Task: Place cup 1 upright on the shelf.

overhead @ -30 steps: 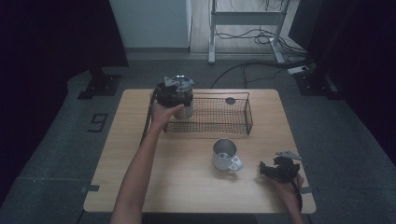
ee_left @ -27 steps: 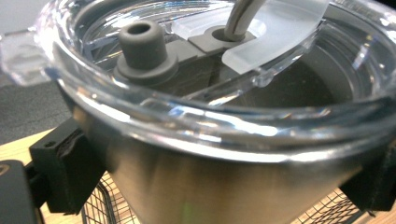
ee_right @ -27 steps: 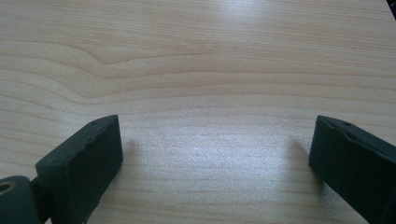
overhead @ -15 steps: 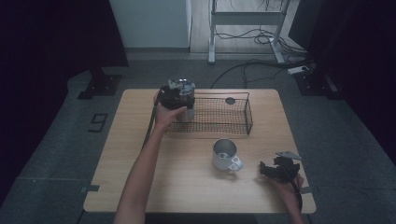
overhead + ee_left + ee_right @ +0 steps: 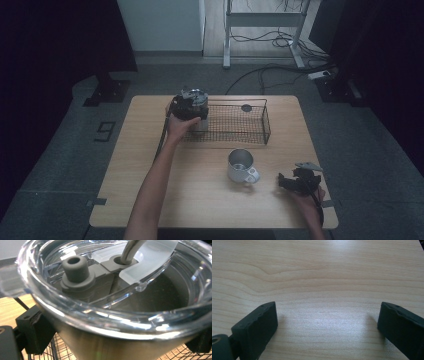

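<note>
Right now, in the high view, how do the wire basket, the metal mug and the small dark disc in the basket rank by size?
1. Wire basket, by far the widest.
2. Metal mug, standing on the table in front of the basket.
3. Dark disc, a small spot at the basket's far side; it lies farther from the camera, yet is clearly smallest.

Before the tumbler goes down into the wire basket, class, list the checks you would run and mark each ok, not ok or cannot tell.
1. Left gripper grips the tumbler, fingers on both sides: ok.
2. Clear lid seated on the tumbler, straw in its hole: ok.
3. Tumbler over the left end of the wire basket: ok.
4. Basket floor below the tumbler free: cannot tell.
5. Metal mug stands outside the basket, clear of the path: ok.
6. Right gripper open, resting near the table's right corner, out of the way: ok.
</note>
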Action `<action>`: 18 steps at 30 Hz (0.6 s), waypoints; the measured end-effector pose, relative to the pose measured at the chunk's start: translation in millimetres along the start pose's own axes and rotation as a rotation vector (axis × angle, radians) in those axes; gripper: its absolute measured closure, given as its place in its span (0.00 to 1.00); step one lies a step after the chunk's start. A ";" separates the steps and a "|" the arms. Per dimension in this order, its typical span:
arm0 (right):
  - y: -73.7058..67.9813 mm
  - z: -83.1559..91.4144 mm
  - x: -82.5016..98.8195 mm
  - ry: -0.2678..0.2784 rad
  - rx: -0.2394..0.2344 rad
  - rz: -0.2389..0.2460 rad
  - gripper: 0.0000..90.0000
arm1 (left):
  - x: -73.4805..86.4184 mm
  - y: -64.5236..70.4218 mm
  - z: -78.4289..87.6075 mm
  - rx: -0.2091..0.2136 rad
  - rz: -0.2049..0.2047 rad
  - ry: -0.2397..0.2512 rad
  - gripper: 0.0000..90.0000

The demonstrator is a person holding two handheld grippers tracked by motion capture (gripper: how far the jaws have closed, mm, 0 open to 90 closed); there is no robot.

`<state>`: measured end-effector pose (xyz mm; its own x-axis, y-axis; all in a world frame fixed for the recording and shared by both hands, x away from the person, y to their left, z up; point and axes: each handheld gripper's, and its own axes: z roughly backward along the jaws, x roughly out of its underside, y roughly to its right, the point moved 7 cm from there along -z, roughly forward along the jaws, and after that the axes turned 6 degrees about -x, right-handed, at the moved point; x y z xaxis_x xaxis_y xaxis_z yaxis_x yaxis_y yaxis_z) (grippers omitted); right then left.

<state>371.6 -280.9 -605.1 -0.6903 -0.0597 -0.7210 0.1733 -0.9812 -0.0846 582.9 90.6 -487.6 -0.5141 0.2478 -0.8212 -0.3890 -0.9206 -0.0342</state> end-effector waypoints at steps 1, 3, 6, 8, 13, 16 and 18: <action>0.0 0.0 0.0 0.000 0.000 0.000 0.03 | 0.6 0.0 -0.4 -0.002 -0.002 -0.001 0.05; 0.0 0.0 0.0 0.000 0.000 0.000 0.03 | 2.2 -0.1 -1.2 -0.004 -0.004 -0.006 0.05; 0.0 0.0 0.0 0.000 0.000 0.000 0.03 | 4.8 -0.2 -3.1 -0.005 0.001 -0.012 0.05; 0.0 0.0 0.0 0.000 0.000 0.000 0.03 | 6.6 -0.5 -4.4 -0.006 0.003 -0.017 0.05; 0.0 0.0 0.0 0.000 0.000 0.000 0.03 | 10.7 0.4 -6.8 -0.006 0.004 -0.026 0.05; 0.0 0.0 0.0 0.000 0.000 0.000 0.03 | 12.8 0.3 -7.8 -0.008 0.002 -0.030 0.04; 0.0 0.0 0.0 0.000 0.000 0.000 0.03 | 12.9 0.9 -7.2 -0.004 0.007 -0.028 0.04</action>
<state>371.6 -280.9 -605.1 -0.6902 -0.0596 -0.7211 0.1734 -0.9812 -0.0849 581.4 90.8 -502.3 -0.5378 0.2498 -0.8052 -0.3823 -0.9235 -0.0312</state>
